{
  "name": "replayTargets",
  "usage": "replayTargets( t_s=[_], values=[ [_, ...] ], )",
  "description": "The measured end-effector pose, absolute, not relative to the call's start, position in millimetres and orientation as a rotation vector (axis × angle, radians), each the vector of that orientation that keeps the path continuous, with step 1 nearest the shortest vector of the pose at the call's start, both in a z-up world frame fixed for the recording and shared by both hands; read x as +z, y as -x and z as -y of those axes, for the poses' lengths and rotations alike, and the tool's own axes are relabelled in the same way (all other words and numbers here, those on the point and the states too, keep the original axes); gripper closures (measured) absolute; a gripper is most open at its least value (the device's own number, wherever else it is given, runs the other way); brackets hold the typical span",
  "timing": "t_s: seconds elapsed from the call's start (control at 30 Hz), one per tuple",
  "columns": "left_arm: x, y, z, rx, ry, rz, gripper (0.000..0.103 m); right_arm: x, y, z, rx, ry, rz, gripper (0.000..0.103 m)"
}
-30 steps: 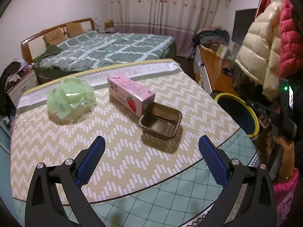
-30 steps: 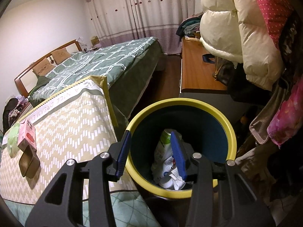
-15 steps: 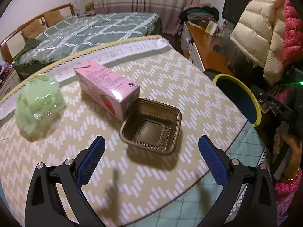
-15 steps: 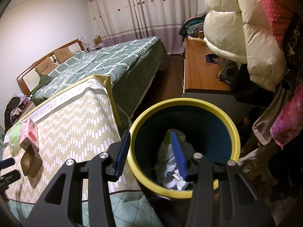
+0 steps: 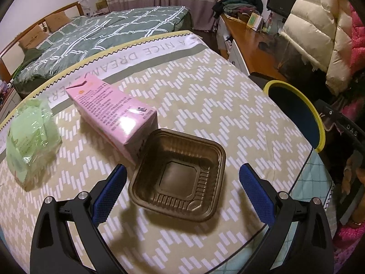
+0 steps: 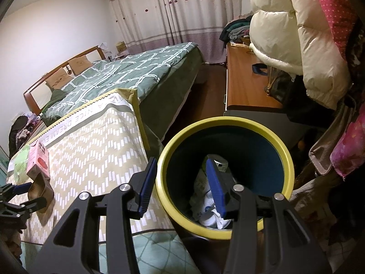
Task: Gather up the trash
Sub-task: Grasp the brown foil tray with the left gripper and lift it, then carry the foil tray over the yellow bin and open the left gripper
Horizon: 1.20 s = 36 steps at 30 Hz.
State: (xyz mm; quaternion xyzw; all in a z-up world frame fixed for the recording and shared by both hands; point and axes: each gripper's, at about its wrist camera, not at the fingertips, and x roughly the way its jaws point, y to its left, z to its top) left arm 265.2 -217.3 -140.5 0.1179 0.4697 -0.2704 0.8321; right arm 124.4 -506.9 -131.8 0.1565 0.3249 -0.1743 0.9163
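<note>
A brown plastic tray point(image 5: 180, 173) lies on the patterned table cover point(image 5: 228, 105), touching a pink carton point(image 5: 114, 105) lying on its side. A crumpled green wrapper point(image 5: 32, 134) lies to the left. My left gripper point(image 5: 180, 189) is open, its blue fingers on either side of the tray, not touching it. My right gripper point(image 6: 182, 182) is open and empty over the near rim of the yellow-rimmed blue bin point(image 6: 285, 150), which holds white trash point(image 6: 209, 205). The tray point(image 6: 41, 187) and carton point(image 6: 37, 162) show far left in the right wrist view.
The bin point(image 5: 319, 123) stands just off the table's right edge. A bed point(image 5: 109, 29) lies beyond the table. A wooden desk point(image 6: 244, 84) and hanging puffy coats point(image 6: 285, 29) are to the right. A teal quilted cloth point(image 6: 159, 251) covers the table's near edge.
My left gripper has moved forward and down until its open fingers flank the brown tray. My right gripper has stayed open over the bin with little movement.
</note>
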Motion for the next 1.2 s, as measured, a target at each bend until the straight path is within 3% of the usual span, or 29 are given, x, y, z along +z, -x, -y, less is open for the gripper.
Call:
replayTargets(
  t_s=[0.1,0.3,0.67,1.2],
  values=[
    [-144,-268,220,-0.568,-0.251,-1.013,0.022,-131,-125,508,-0.354,-0.323,-0.669,0.060],
    [-146,-265,223,-0.575,-0.254,-1.021,0.031,-131,-122,509,-0.346,-0.330,-0.660,0.060],
    [-113,-232,262,-0.692,-0.265,-0.951,0.032,-123,-85,530,-0.383,-0.347,-0.615,0.060],
    [-117,-216,428,-0.896,-0.402,-0.969,0.032,-125,-23,579,-0.480,-0.380,-0.585,0.060]
  ],
)
